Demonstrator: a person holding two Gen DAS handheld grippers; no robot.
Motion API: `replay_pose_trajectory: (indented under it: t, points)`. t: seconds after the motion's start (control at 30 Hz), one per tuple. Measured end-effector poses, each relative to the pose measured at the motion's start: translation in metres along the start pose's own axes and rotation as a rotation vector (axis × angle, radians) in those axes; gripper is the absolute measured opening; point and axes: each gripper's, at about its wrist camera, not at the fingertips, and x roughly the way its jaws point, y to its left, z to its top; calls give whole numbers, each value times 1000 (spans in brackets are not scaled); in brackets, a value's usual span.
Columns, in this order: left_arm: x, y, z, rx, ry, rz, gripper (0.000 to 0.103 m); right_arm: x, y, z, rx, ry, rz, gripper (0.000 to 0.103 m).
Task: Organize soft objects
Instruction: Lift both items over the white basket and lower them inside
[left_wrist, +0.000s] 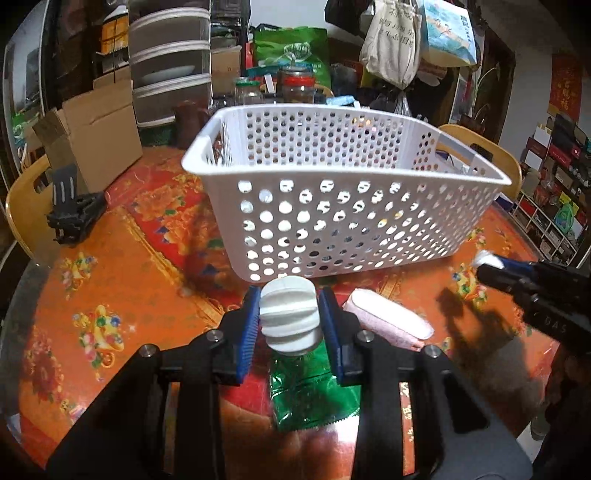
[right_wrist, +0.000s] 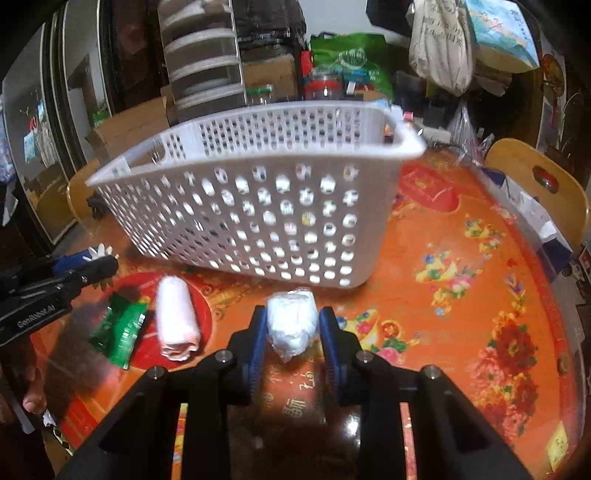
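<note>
My left gripper is shut on a white ribbed soft object and holds it above the table, just in front of the white perforated basket. My right gripper is shut on a white crinkled wrapped bundle, also in front of the basket. A pink rolled cloth and a green foil packet lie on the orange tablecloth below. In the right wrist view the pink roll and green packet lie to the left, near the left gripper.
A cardboard box, a black device, jars and bags stand behind the basket. Wooden chair backs sit at the table's edges. The right gripper shows at the right of the left wrist view.
</note>
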Motion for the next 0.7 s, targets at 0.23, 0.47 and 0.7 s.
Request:
replay_pose_trajectory:
  t: [0.23,0.47,0.7]
  points:
    - [-41,2,14,5,-62,2,30,-52,-5,18,-1,-99,14,27]
    - [-70,8,36,5,-93,5,27,-78,-6,43,-18,-146,3,27]
    - [-83,5,61,21,-111,0,27,-86,-3,66,-34,-165,2,27]
